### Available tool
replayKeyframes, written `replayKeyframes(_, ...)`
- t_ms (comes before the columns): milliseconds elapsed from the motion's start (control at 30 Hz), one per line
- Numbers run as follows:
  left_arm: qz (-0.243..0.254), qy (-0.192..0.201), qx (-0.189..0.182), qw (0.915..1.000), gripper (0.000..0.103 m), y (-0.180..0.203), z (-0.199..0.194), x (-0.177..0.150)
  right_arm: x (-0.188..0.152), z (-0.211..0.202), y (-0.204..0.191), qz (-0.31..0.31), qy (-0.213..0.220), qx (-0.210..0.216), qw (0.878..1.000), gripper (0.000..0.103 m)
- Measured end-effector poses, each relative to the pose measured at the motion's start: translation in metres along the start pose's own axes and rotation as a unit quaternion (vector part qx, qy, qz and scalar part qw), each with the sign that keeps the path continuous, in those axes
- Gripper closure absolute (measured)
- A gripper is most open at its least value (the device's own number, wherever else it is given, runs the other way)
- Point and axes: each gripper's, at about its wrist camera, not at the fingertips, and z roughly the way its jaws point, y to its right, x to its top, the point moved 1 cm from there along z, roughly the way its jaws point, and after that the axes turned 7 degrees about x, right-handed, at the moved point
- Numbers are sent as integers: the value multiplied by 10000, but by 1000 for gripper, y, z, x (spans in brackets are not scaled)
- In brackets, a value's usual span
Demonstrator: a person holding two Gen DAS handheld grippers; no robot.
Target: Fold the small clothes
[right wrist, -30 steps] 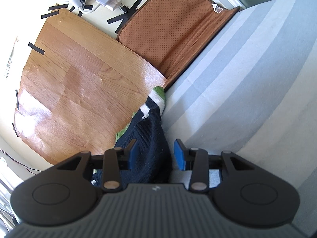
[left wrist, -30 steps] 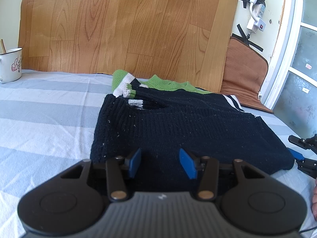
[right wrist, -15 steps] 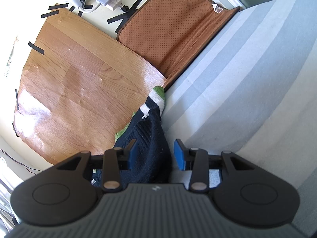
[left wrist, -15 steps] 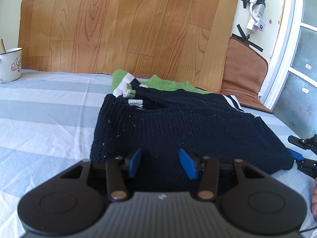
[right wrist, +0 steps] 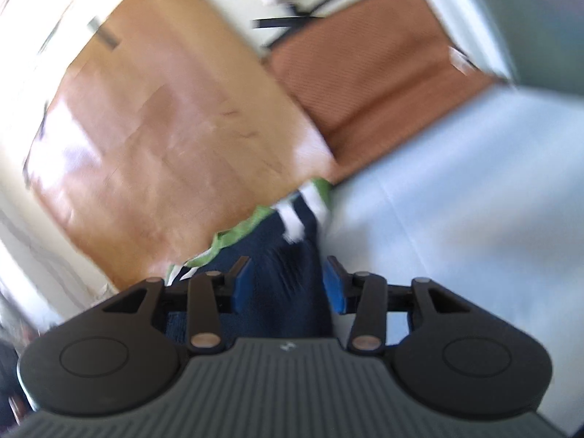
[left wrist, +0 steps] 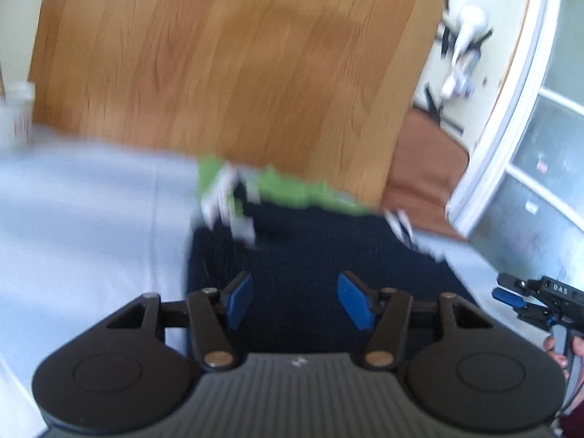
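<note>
A: Where is the sweater [left wrist: 321,255]?

B: It lies flat on the striped bed sheet [left wrist: 91,219], just in front of the wood-grain board [left wrist: 226,73] leaning on the wall. It is a dark navy knit with green and white striped trim at the far end. Both views are smeared by motion, so fine detail is lost.

A: And the claws?

B: The left gripper [left wrist: 294,301] has its blue pads spread wide over the near hem, with nothing between them. The right gripper [right wrist: 288,284] is also spread, straddling the sweater's [right wrist: 288,255] right-hand edge; whether either pad touches the knit I cannot tell. In the left view the right gripper [left wrist: 518,301] shows low beside the garment.

A: How do you expect it to handle?

B: Thick ribbed knit, so I judge it soft and floppy, with some weight. It should sag between two grips and stretch if pulled hard. It looks grippy rather than slippery, and it is not fragile.

A: Where would you take hold?

B: At the two near corners of the hem, pinching through every layer so none stays behind, then carry the edge toward the striped collar end.
</note>
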Motion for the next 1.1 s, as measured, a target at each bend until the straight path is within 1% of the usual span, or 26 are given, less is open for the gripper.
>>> replayKeyframes(33,112,70,93,9999,48,-2,2,15,13,9,-4,-187,-121,33,9997,49)
replayKeyframes(100,353,-37,316,9989,48,-5,20,44,40,37,-11,-512,-396,48,9979,49)
replayKeyframes(167,615,-196,584,9962,49,-7,51,71,64,75,-19,-835,-724,149,9938,49)
replayKeyframes(233,799,-357,810,9929,49,-4,90,95,82,127,-28,-1119,-1212,223,9860,47)
replayKeyframes(300,763,-639,703,9925,49,-1,133,116,93,184,-32,-1284,-1669,62,9776,46)
replayKeyframes(333,727,-750,652,9924,49,3,155,125,96,214,-31,-1269,-1856,-93,9744,46)
replayKeyframes(400,665,-920,688,9912,49,13,198,138,98,268,-25,-1039,-2133,-298,9710,46)
replayKeyframes(467,453,-1165,812,9888,49,20,241,145,96,311,-16,-800,-2281,-413,9695,46)
replayKeyframes(500,373,-1257,840,9878,50,23,261,147,93,331,-14,-802,-2344,-441,9678,45)
replayKeyframes(567,414,-1400,988,9843,60,28,292,143,84,358,-13,-862,-2541,-492,9621,43)
replayKeyframes(600,470,-1510,1077,9815,68,30,306,139,78,370,-10,-920,-2665,-565,9578,43)
replayKeyframes(633,525,-1641,1105,9788,86,32,317,134,72,379,-7,-1007,-2806,-659,9523,44)
replayKeyframes(667,588,-1740,1099,9768,93,34,326,128,66,384,-4,-1113,-2921,-743,9470,47)
replayKeyframes(733,828,-1528,1228,9771,97,42,329,122,61,382,-5,-1444,-2809,-730,9460,82)
replayKeyframes(767,897,-1484,1251,9769,98,46,327,121,63,377,-4,-1300,-2773,-638,9498,82)
replayKeyframes(800,914,-1392,1263,9779,98,49,321,121,66,367,-5,-1210,-2601,-600,9561,83)
replayKeyframes(900,1006,-951,1215,9829,98,60,283,126,72,325,-22,-1326,-2267,-415,9640,84)
replayKeyframes(1000,991,-473,1005,9889,99,69,220,127,77,270,-46,-1463,-1968,-174,9693,85)
replayKeyframes(1033,1015,-316,928,9900,101,73,198,127,76,247,-55,-1529,-1862,-74,9705,85)
replayKeyframes(1100,1127,70,795,9904,101,80,150,117,70,203,-72,-1689,-1693,133,9709,86)
